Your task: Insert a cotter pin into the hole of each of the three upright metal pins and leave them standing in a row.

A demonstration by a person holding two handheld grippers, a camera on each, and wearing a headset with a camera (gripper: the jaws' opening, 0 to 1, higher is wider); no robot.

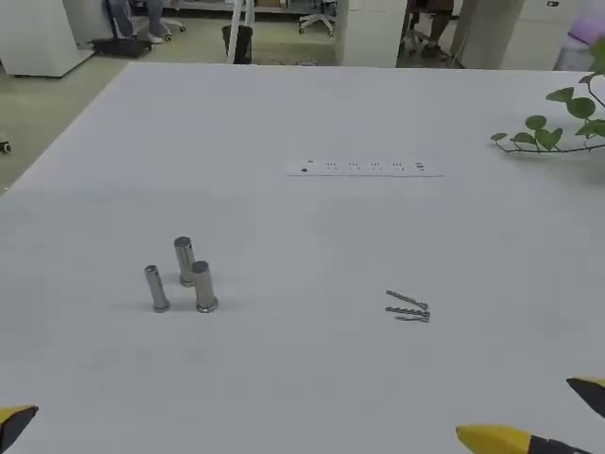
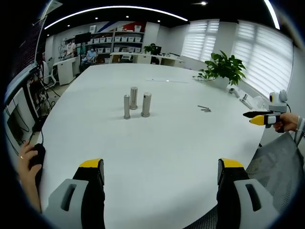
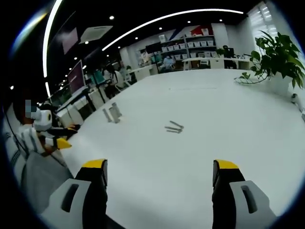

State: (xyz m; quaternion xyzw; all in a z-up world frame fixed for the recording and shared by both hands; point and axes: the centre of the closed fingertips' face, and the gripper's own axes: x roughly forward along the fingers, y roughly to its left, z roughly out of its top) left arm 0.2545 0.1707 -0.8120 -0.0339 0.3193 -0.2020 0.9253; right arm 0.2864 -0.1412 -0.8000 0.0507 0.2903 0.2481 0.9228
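Observation:
Three upright metal pins [image 1: 182, 276] stand in a loose cluster on the white table [image 1: 302, 218], left of centre; they also show ahead in the left gripper view, metal pins [image 2: 135, 102]. Three cotter pins [image 1: 407, 306] lie side by side to the right, seen too as cotter pins [image 3: 174, 127]. My left gripper [image 2: 159, 174] is open, well short of the metal pins, nothing between its jaws. My right gripper [image 3: 159, 174] is open and empty, near the table's front edge, aimed toward the cotter pins. Yellow fingertips [image 1: 496, 437] peek in at the bottom of the head view.
A white power strip [image 1: 364, 168] lies mid-table beyond the parts. A leafy plant [image 1: 562, 123] reaches in at the right edge. Office chairs and desks stand past the far end of the table.

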